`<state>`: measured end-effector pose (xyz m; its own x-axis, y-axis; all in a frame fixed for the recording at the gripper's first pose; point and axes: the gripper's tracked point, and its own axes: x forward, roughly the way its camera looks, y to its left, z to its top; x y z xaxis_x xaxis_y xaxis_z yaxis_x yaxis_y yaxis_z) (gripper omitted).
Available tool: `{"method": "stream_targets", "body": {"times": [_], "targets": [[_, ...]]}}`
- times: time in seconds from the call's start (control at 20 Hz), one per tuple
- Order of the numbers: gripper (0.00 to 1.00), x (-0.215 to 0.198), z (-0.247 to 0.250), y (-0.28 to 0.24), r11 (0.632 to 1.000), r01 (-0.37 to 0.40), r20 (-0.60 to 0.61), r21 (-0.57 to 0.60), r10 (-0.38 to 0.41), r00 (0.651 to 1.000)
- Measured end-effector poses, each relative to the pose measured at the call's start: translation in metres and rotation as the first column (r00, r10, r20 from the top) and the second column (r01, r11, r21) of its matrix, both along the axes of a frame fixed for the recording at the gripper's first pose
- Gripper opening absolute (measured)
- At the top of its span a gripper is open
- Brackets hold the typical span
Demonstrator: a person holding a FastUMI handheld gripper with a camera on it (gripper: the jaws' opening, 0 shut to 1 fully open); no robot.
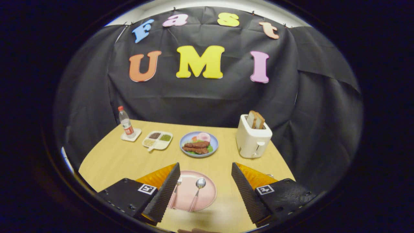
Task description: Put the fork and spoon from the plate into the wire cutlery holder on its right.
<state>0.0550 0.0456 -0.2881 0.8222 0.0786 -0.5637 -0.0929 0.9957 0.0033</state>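
Hovering above the table (123,158), my tongs (205,189) gape wide, gripping nothing. Between them, spoon (197,193) and fork (174,192) lie lengthwise on the pink plate (207,194), heads pointing away, handles toward me.

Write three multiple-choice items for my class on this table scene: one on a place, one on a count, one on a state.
1. Where does the spoon lie?
A. on the pink plate
B. in the toaster
C. beside the bottle

2. How many bread slices stand in the toaster?
A. none
B. two
C. five

3. How is the tool?
A. shut on the fork
B. shut on the spoon
C. open, holding nothing

Key: 1 A, it rests on the plate beside the fork; 2 B, two slices stick up; 3 C, its fingers stand wide apart either side of the plate.
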Motion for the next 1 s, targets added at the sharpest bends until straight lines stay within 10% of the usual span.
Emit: {"method": "stream_targets", "body": {"times": [0.5, 1.0], "targets": [[0.93, -0.005, -0.149, 0.022, 0.999, 0.016, -0.315, -0.037, -0.027, 0.949], [0.35, -0.015, -0.210, 0.034, 0.998, 0.048, -0.486, -0.051, -0.067, 0.871]]}}
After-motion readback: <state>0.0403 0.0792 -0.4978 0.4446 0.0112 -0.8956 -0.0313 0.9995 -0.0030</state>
